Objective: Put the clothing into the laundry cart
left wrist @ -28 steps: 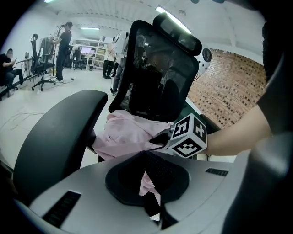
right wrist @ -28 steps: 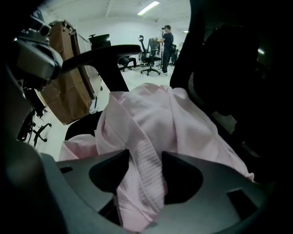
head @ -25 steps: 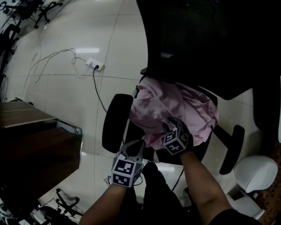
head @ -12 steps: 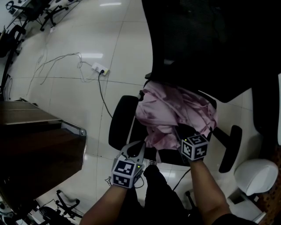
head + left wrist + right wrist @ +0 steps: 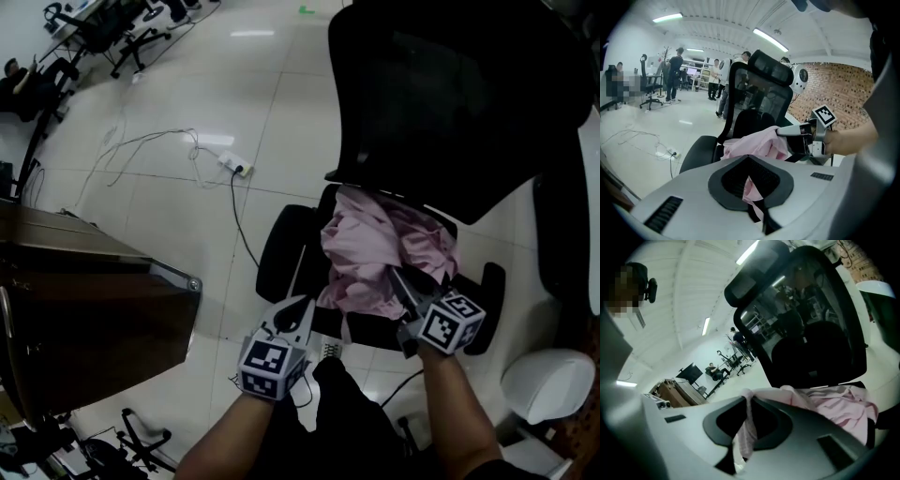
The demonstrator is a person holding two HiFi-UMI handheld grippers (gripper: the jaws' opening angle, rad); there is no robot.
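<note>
Barely starts the job: grips the pink clothing (image 5: pixel 375 258), heaped on the chair (image 5: pixel 441 103) seat, with right gripper (image 5: pixel 405 286) jaws just closed on a fold and left gripper (image 5: pixel 291 314) jaws pinching an edge, no laundry cart in sight.

This is looking like an open-plan office; a black mesh office chair (image 5: pixel 441 103) is standing on a glossy white tiled floor (image 5: pixel 187 216); a power strip (image 5: pixel 236 167) and loose cables (image 5: pixel 141 145) are lying across it; a wooden desk (image 5: pixel 84 309) is sitting beside them; more swivel chairs (image 5: pixel 122 28) are lining the far side; people (image 5: pixel 675 70) are standing under ceiling strip lights (image 5: pixel 771 40); someone is sitting near a monitor (image 5: pixel 689 372).
</note>
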